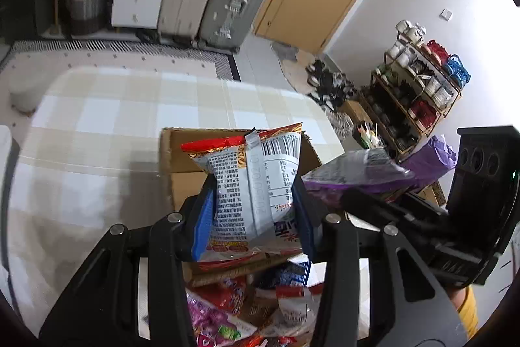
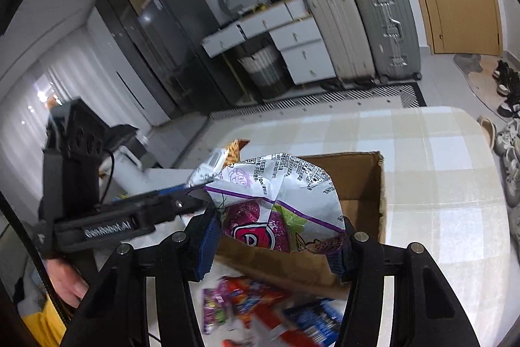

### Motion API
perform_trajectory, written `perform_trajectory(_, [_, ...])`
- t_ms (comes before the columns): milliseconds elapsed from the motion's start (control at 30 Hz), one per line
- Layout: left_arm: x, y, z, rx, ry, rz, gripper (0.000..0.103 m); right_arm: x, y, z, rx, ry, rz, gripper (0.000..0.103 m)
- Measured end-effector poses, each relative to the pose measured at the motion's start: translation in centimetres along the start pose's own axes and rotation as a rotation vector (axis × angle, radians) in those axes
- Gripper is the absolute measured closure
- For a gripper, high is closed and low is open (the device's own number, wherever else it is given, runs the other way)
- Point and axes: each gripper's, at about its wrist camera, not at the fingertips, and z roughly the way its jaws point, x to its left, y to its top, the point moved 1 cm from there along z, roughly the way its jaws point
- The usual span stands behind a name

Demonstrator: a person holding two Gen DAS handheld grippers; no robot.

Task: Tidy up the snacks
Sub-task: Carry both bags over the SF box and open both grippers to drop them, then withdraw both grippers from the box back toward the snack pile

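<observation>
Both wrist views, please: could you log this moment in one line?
left gripper: shut on red packet | right gripper: shut on purple bag | both over box

a silver snack packet (image 1: 250, 187) with a red top edge and a barcode is held upright above an open cardboard box (image 1: 175, 165). a white-and-purple snack bag (image 2: 276, 204) is held over the same box. more packets (image 2: 260, 311) are scattered, blurred, on the checked tablecloth just beside the box.
</observation>
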Motion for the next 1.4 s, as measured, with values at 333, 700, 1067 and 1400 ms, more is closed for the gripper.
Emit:
perform_trajectory(333, [2.7, 1.2, 8.6, 0.111, 0.009, -0.033, 0.062, -3.3, -0.3, 6.1, 0.133, -0.084, -0.051, 0.047])
perform_trajectory(700, [3.2, 0.5, 13.3, 0.153, 0.05, -0.009, 0.062, -4.0, -1.4, 8.3, 0.187, -0.109, -0.094, 0.046])
perform_trajectory(1067, [3.1, 0.4, 12.0, 0.12, 0.083, -0.039, 0.03, -3.1, -2.2, 8.2, 0.203, -0.142, -0.123, 0.034])
perform_trajectory(1400, [1.9, -0.9, 7.9, 0.07, 0.097, -0.074, 0.025, -2.8, -1.6, 4.3, 0.123, -0.141, -0.077, 0.03])
